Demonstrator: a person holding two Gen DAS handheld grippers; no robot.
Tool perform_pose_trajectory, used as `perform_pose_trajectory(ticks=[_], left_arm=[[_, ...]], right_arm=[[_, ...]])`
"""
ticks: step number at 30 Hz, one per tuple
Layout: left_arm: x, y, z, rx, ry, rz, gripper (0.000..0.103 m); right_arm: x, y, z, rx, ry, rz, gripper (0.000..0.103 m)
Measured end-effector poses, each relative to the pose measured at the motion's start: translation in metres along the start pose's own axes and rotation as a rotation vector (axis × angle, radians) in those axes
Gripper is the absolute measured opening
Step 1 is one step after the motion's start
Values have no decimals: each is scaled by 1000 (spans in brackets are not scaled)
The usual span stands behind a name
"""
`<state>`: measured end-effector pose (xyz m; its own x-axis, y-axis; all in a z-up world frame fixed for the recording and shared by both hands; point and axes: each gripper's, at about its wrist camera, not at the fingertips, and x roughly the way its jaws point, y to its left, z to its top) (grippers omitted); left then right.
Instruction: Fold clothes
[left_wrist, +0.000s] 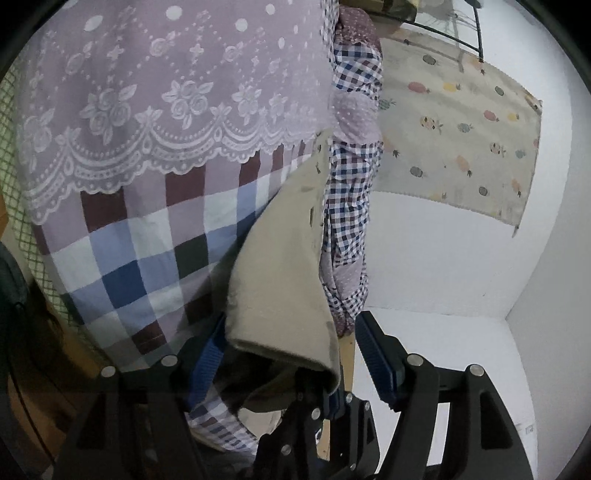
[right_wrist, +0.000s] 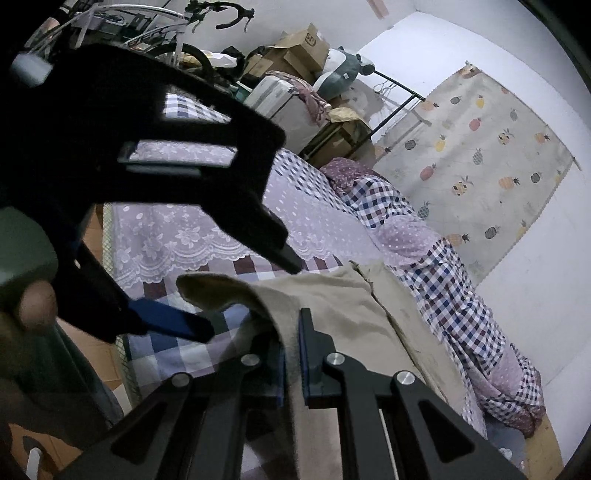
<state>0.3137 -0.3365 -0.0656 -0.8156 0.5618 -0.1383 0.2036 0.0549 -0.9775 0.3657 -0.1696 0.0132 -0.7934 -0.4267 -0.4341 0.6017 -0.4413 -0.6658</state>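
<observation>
A beige garment (left_wrist: 277, 266) lies on the bed with one folded edge lifted. In the right wrist view my right gripper (right_wrist: 291, 354) is shut on a fold of this beige garment (right_wrist: 332, 295), the cloth pinched between its blue pads. My left gripper (left_wrist: 291, 325) stands open. The lifted edge hangs between its blue pads (left_wrist: 373, 354) without being pressed. The right wrist view also shows the left gripper (right_wrist: 236, 291), black and close at the upper left, straddling the garment's raised tip. A thumb (right_wrist: 37, 302) rests on its handle.
The bed carries a checked sheet (left_wrist: 147, 251) under a lilac lace cover (left_wrist: 166, 92). A crumpled small-check quilt (right_wrist: 443, 280) runs along the wall side. A pineapple-print cloth (right_wrist: 480, 155) hangs on the white wall. Boxes (right_wrist: 299, 48), a suitcase and a bicycle stand behind the bed.
</observation>
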Motion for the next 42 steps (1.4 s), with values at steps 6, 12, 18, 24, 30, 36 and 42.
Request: perform_pose_trajectory(ticks=[6,12,18,24,30,36,42], left_arm=[[2,1,7,-5,-19,-19,70],[-2,0,8,18,-22,15,36],[-11,0,9,33,-57,42,3],[-20,-18,9,113,-97,67,1],[-25,-47,9,233,-108,101,1],[-29,-75,8,301,-104,103,1],[-29,-100,5,332,-103,97,1]], right_arm=[[-2,2,-5,4,-12,-7,5],[-2,4,-10,8,-22,-18,5],[-1,8,-12,9,-20,-29,5],[-3,19,-16,-36,-24,-87,22],[-2,21,-34,-59,-5,-143,43],[2,2,-64,-60,63,-214,43],[10,-21,-108,-65,163,-305,43]])
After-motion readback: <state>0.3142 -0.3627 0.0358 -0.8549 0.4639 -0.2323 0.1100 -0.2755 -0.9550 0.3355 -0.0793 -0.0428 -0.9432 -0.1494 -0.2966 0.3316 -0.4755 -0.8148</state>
